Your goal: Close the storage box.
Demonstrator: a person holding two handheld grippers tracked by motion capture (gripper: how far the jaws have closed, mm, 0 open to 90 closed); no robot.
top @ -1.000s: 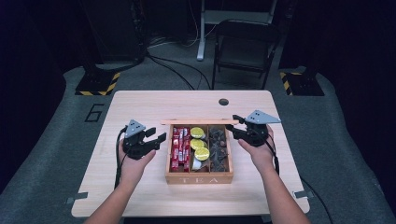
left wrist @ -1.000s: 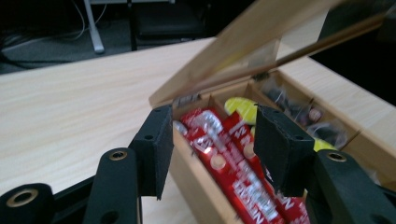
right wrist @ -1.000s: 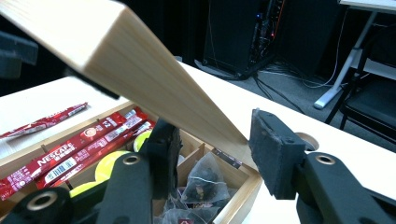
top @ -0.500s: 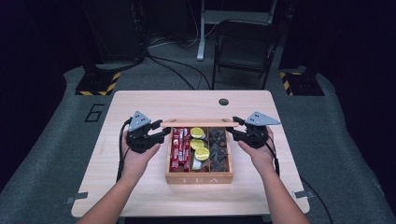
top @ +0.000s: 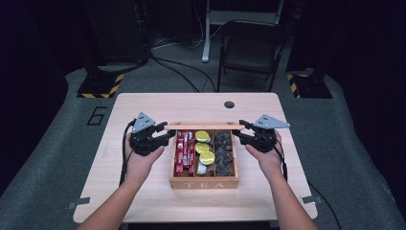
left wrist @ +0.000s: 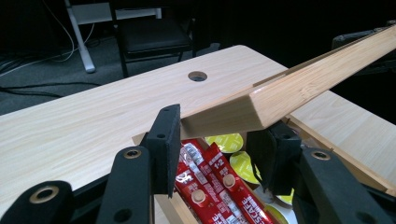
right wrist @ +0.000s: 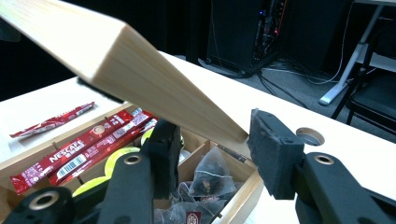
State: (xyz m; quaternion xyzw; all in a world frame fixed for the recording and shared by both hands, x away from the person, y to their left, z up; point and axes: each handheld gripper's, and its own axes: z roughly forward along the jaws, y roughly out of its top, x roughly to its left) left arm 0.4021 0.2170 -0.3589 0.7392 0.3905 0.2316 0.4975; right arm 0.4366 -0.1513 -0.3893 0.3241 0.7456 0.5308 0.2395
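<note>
Over the pale wood surface (top: 143, 191), the left claw (top: 165, 139) clamps one end of the light bamboo box lid (top: 203, 127), the right claw (top: 238, 137) the other. The lid is tilted up, partly raised above the open wooden tea box (top: 203, 183); swinging it fully open or shut remains. Its long axis runs left-right, claw to claw.

Lid (left wrist: 299, 88) far end cut off, box (top: 203, 182) lettering blurred
</note>
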